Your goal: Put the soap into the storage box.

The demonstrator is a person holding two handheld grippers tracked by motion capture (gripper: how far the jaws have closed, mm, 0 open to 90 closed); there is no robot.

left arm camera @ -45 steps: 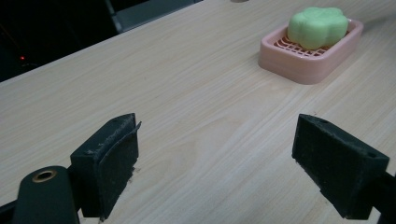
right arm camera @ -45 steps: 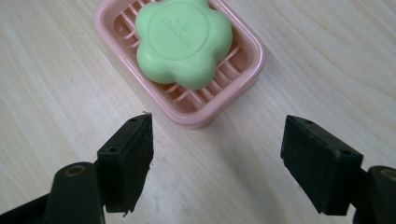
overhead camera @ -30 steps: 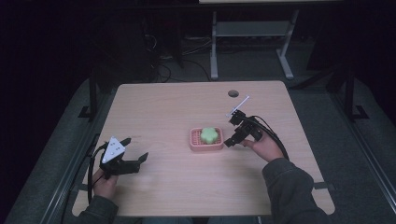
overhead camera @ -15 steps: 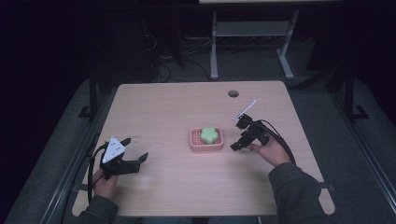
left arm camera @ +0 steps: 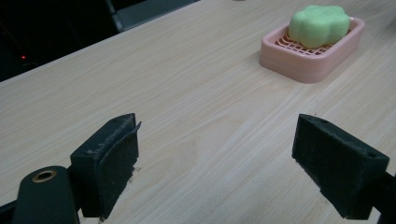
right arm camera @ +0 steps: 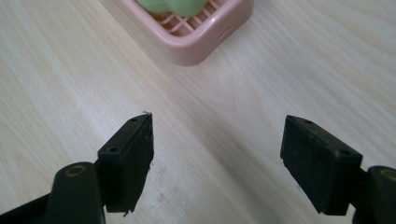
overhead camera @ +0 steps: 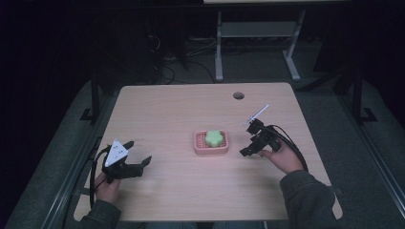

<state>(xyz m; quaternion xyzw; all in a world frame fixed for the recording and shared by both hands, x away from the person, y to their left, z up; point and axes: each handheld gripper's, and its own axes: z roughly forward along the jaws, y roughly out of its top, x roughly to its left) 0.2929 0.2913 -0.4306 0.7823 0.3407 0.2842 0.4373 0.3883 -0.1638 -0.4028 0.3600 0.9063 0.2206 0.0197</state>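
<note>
A green flower-shaped soap (overhead camera: 214,137) lies in a pink slatted soap dish (overhead camera: 198,145) near the middle of the wooden table (overhead camera: 181,109). My right gripper (overhead camera: 244,149) hovers just right of the dish, open, with nothing between its jaws; in its own view (right arm camera: 217,154) the dish corner (right arm camera: 205,39) and a bit of soap (right arm camera: 170,5) lie ahead. My left gripper (overhead camera: 141,156) rests open near the front left of the table. In the left gripper view (left arm camera: 215,158) the dish (left arm camera: 303,63) with the soap (left arm camera: 320,23) sits far off at the upper right.
A round cable hole (overhead camera: 238,95) sits near the table's far right edge. Behind the table stand a metal frame (overhead camera: 253,33) and loose cables (overhead camera: 191,52) on a dark floor. Bare wood stretches between the two grippers.
My right gripper has drawn back to the right and toward the front, away from the dish, and stays open. The left gripper has hardly moved.
</note>
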